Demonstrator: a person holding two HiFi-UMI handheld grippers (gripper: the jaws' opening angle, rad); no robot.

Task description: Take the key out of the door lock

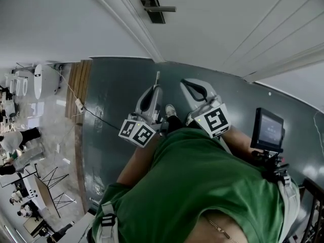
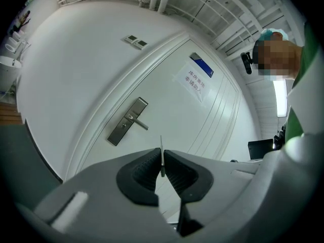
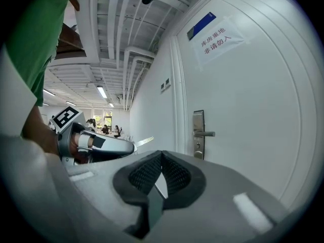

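Note:
My left gripper [image 2: 162,155] is shut on a thin metal key [image 2: 161,142], seen edge-on, with its blade poking up past the pads. The white door [image 2: 202,120] stands some way ahead, and its steel lock plate [image 2: 127,120] with a lever handle [image 2: 142,124] is well apart from the key. In the right gripper view the left gripper [image 3: 132,146] shows at the left with the key [image 3: 144,141] jutting toward the lock plate [image 3: 198,134]. My right gripper [image 3: 161,155] is shut with nothing between its pads. From the head view both grippers, left [image 1: 156,87] and right [image 1: 187,83], point at the door.
A paper notice [image 2: 195,82] and a blue sign [image 2: 201,65] are stuck on the door. A wall switch [image 2: 135,41] sits left of the door frame. A small monitor on a stand [image 1: 268,130] is at my right. People sit at desks [image 1: 15,135] far off.

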